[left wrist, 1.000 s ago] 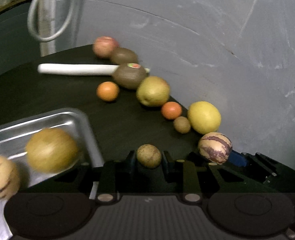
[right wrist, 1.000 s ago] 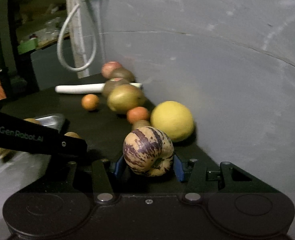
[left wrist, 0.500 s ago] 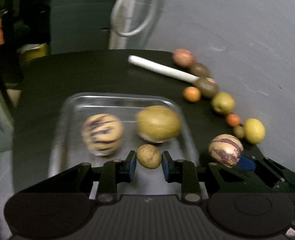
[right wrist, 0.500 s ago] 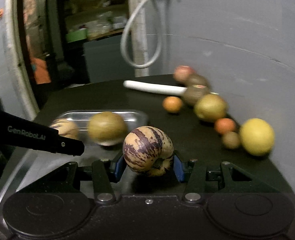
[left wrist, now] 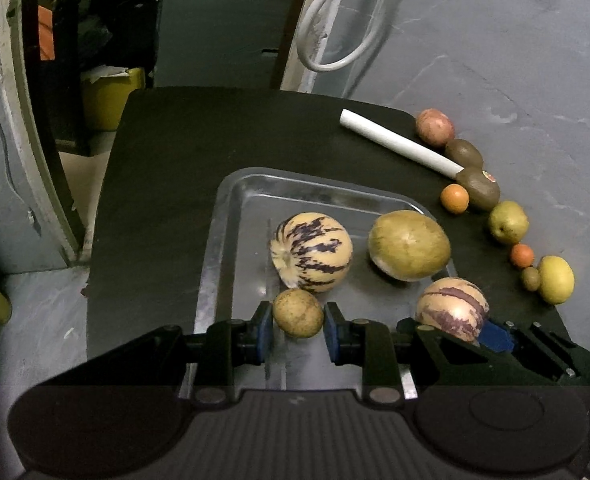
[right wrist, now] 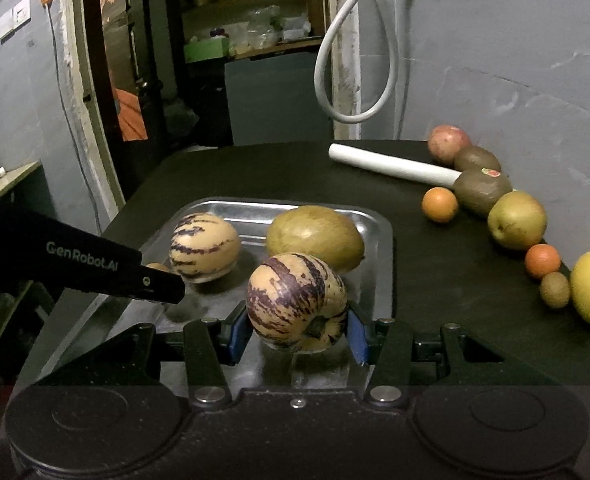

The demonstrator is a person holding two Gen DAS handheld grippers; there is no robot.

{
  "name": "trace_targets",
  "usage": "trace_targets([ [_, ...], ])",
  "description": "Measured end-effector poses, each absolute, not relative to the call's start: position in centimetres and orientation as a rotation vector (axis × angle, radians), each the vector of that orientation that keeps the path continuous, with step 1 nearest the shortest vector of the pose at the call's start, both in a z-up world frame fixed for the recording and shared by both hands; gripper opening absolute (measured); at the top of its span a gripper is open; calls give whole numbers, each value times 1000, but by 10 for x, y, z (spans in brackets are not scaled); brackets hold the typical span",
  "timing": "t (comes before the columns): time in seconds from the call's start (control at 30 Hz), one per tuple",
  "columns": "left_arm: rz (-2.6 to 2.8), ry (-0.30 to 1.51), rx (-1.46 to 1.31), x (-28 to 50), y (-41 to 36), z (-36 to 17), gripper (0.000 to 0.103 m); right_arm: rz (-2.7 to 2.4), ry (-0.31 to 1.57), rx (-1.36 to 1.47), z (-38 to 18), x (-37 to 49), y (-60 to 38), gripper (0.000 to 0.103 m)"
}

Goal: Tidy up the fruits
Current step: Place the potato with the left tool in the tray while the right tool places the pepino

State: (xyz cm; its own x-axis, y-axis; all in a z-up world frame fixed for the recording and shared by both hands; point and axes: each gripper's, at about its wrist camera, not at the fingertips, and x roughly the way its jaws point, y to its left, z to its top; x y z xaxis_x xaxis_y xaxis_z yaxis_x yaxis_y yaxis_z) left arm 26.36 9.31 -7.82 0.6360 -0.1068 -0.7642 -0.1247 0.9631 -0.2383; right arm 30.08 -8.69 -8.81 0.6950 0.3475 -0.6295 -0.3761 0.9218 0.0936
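Right, I'm mid-delivery: my left gripper [left wrist: 298,320] pinches a small tan fruit [left wrist: 298,313] over the near edge of the metal tray [left wrist: 231,208], and my right gripper [right wrist: 297,330] clamps a striped melon [right wrist: 296,301] above the tray's near-right part. Already lying in the tray are a second striped melon [left wrist: 311,252] at 12 o'clock from the tan fruit and a green-gold melon [left wrist: 409,245] at about 2 o'clock. Next, I judge, I lower each onto bare tray floor and spread the fingers gently, lest the round fruit roll. The row of loose fruit [right wrist: 517,220] along the wall at 3 o'clock remains to fetch.
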Motion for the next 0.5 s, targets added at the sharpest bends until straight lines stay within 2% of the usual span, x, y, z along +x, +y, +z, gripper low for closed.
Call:
trace_targets([
  [0.5, 17, 898, -282, 268, 92, -88, 30, 416, 721, -59, -97, 307, -81, 51],
])
